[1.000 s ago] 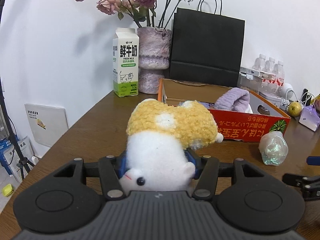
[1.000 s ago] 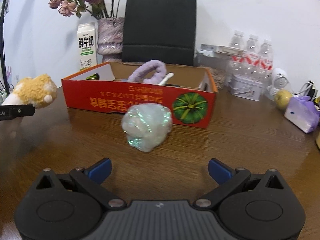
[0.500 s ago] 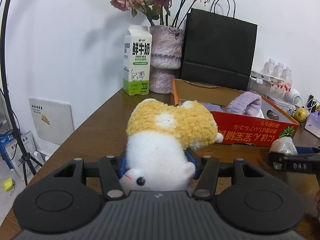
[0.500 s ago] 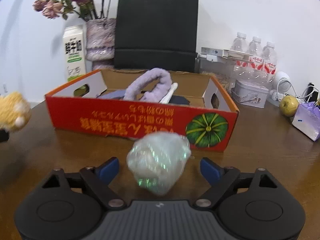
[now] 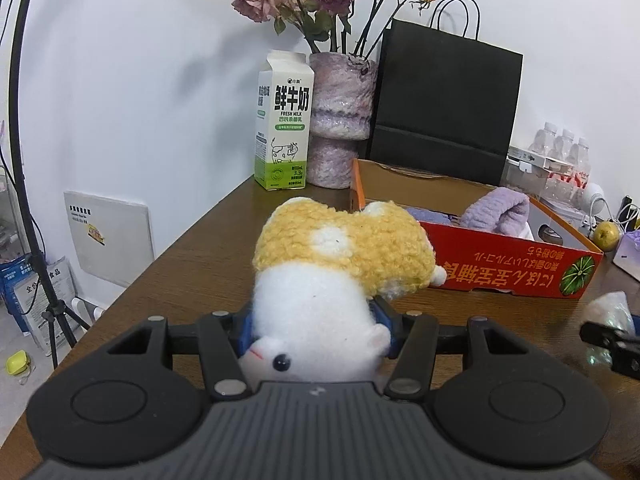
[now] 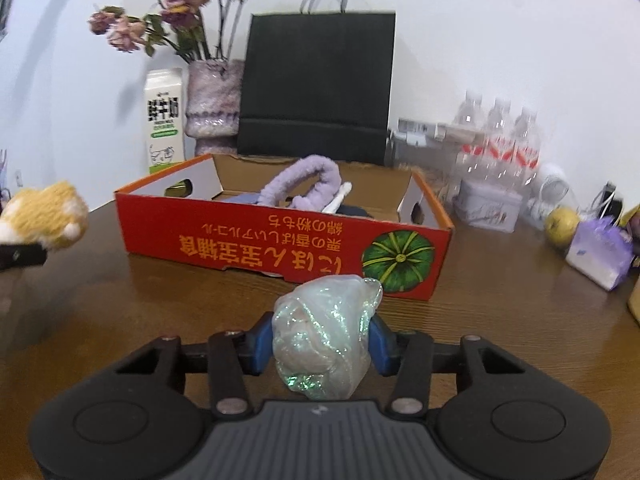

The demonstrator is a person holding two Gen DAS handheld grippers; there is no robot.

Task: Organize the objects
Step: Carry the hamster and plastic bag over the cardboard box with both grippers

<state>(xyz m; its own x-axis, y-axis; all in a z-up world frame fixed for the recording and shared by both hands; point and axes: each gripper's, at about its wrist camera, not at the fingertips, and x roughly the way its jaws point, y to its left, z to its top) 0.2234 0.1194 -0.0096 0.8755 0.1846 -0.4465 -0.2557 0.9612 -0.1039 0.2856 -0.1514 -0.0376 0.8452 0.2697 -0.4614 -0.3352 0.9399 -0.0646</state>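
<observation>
Straight ahead of both your hand-held grippers sits the red box (image 6: pixel 280 240), long side facing you. Your left hand-held gripper (image 5: pixel 314 326) is clamped on one plush toy (image 5: pixel 340 264); your right hand-held gripper (image 6: pixel 320 340) is pinching one shimmery wrapped bundle (image 6: pixel 324 336). Looks like the right one's nearer the box, both above the surface (image 6: pixel 500 320).

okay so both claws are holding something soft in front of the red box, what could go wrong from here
1. The left claw pinches the plush toy only at its white end; the yellow bulk overhangs and could slip free.
2. The right claw squeezes a shiny crinkled bundle; the slick wrap may slide out.
3. The red box already holds purple fabric, so drops could catch on the wall or land outside.
</observation>
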